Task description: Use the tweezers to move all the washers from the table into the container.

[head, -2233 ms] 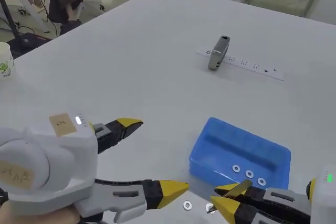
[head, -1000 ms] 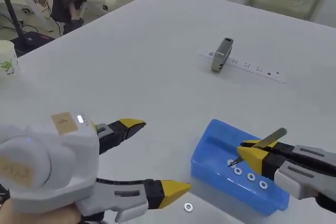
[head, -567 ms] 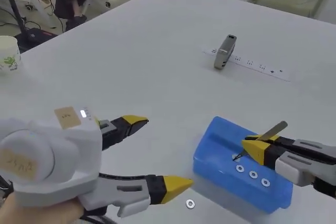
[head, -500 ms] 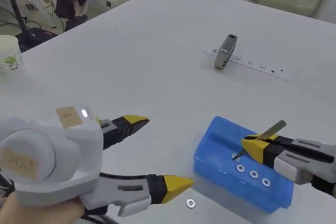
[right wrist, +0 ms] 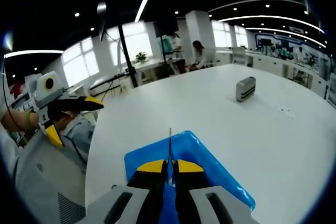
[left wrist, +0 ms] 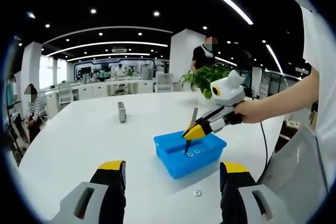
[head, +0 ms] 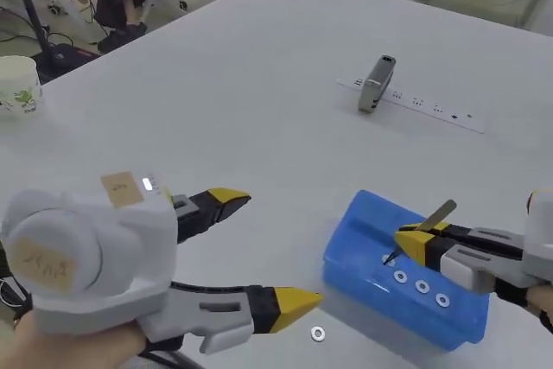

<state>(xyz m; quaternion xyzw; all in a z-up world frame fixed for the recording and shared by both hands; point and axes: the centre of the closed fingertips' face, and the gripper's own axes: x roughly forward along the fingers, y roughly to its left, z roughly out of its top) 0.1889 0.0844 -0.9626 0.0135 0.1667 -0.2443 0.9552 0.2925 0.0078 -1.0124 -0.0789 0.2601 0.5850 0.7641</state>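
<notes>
Three washers point(head: 422, 286) lie in the blue container point(head: 344, 258) — a fourth washer point(head: 319, 333) sits on the table point(head: 259, 110) just in front of it, near the left gripper point(head: 281, 250), whose jaws gape wide. The right gripper point(head: 406, 244) clamps the tweezers point(head: 439, 212) — tips down over the container, beside the three.

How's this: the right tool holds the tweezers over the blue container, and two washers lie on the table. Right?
Not quite: the head view shows one washer on the table, not two. The right tool does hold the tweezers over the blue container.
</notes>
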